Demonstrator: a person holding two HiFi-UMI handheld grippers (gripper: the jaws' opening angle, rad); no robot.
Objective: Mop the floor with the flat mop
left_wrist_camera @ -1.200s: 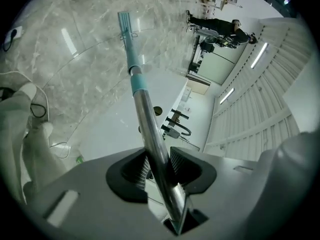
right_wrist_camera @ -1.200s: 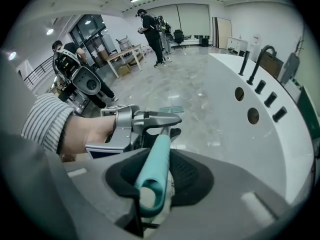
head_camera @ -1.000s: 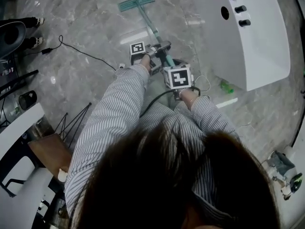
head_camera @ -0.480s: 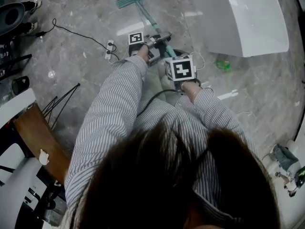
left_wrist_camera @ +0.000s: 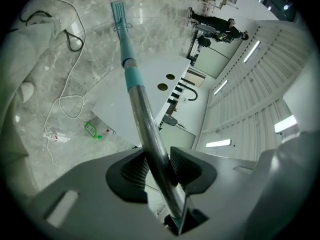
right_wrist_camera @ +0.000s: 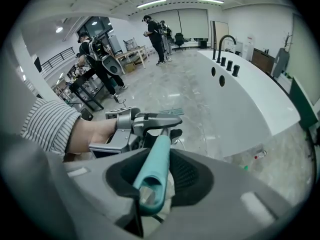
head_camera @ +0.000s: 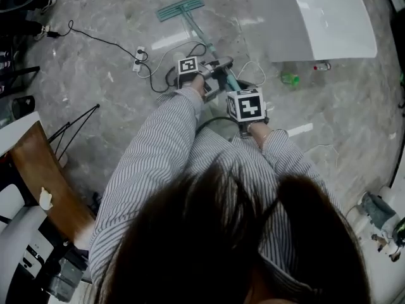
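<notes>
Teal mop head (head_camera: 181,7) lies flat on the grey floor (head_camera: 101,113), out in front of me. My left claw (left_wrist_camera: 157,168) squeezes the metal pole (left_wrist_camera: 149,134). My right claw (right_wrist_camera: 156,176) squeezes its teal grip (right_wrist_camera: 157,154). I should push evenly and steer round the power strip (head_camera: 138,59).

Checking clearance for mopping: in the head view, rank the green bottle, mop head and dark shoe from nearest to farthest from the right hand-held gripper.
1. Green bottle, just to the right of the right hand-held gripper.
2. Mop head, ahead, at the far end of the mop handle.
3. Dark shoe, at the far upper left.
</notes>
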